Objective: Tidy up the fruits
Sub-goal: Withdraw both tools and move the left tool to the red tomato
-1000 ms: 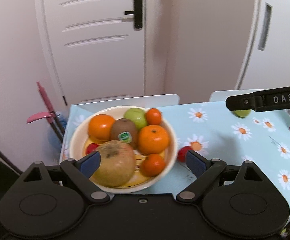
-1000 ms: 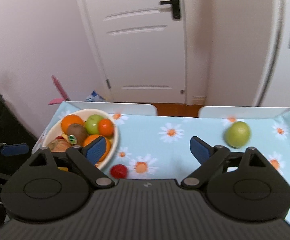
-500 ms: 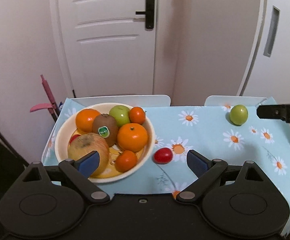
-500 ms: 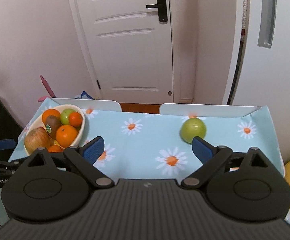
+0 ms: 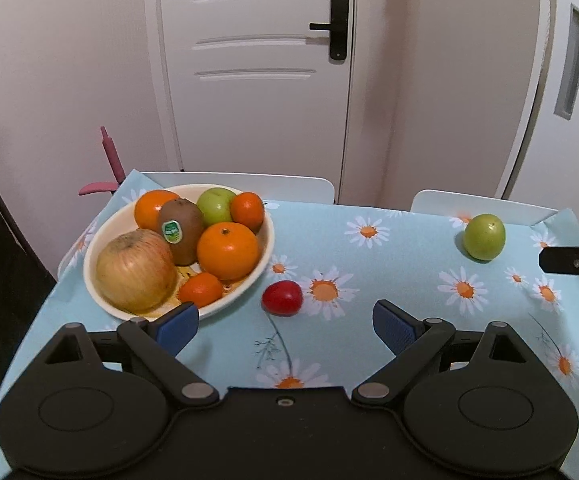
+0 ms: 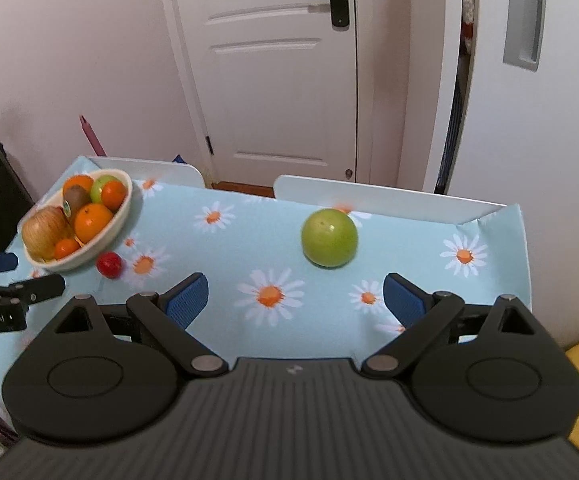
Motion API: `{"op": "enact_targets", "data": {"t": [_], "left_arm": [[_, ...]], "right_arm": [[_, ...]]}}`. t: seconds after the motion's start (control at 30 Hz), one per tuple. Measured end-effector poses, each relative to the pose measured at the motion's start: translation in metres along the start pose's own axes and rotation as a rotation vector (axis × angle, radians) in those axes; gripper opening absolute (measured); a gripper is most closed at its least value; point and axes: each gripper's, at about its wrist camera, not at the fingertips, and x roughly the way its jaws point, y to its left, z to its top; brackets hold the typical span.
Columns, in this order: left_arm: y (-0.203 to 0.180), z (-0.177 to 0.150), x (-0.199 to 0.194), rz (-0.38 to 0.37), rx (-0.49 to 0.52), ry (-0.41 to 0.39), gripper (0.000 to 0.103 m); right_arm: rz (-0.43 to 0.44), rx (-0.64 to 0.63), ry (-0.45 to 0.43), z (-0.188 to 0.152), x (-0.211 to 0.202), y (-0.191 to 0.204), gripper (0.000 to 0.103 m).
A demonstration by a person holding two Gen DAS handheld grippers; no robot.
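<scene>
Green apple (image 6: 329,237) lies loose on the daisy tablecloth (image 6: 249,240), centre of the right view, just beyond my right gripper (image 6: 295,294), whose fingers are spread wide and empty. A small red fruit (image 5: 282,297) rests just right of the filled bowl (image 5: 263,256), ahead of my left gripper (image 5: 285,322), equally wide and empty. Step in hand, as I judge it: approach. Next move calls for straddling the apple, then closing. The bowl's floor is hidden under fruit.
</scene>
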Motion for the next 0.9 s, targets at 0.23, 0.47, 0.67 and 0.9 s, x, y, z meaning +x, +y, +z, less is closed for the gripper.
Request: {"op": "enact_targets", "data": {"t": [0.23, 0.47, 0.67, 0.9], "left_arm": [[-0.022, -0.011, 0.024, 0.029, -0.008, 0.004, 0.096], [-0.028, -0.013, 0.064, 0.067, -0.011, 0.004, 0.096], [-0.023, -0.009, 0.088, 0.080, -0.038, 0.020, 0.081], [-0.016, -0.007, 0.100, 0.111, -0.069, 0.046, 0.051]], "right_arm": [[0.024, -0.047, 0.023, -0.004, 0.032, -0.020, 0.103], [0.048, -0.050, 0.030, -0.004, 0.062, -0.031, 0.103], [0.063, -0.063, 0.032, -0.002, 0.079, -0.029, 0.103], [0.075, -0.064, 0.034, 0.003, 0.095, -0.024, 0.103]]}}
